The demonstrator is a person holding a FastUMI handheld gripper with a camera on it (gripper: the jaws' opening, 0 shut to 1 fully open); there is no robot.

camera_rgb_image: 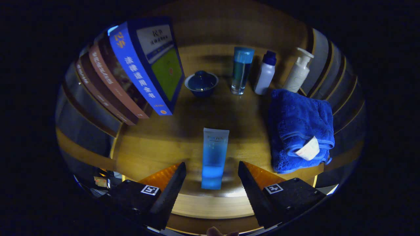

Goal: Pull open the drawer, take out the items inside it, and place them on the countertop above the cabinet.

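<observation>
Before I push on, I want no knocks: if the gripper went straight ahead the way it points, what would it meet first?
The blue tube. It lies on the wooden countertop between the open gripper fingers, untouched. Farther on stand the lidded bowl and the tall blue bottle, though depth is hard to judge.

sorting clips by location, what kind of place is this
Probably a mock home countertop: wooden top with books, a folded blue towel and a pump bottle. The open gripper has a blue tube between its fingers.

The books' (131, 75) far ends look cut off; the tube (214, 157) is blurred.
</observation>
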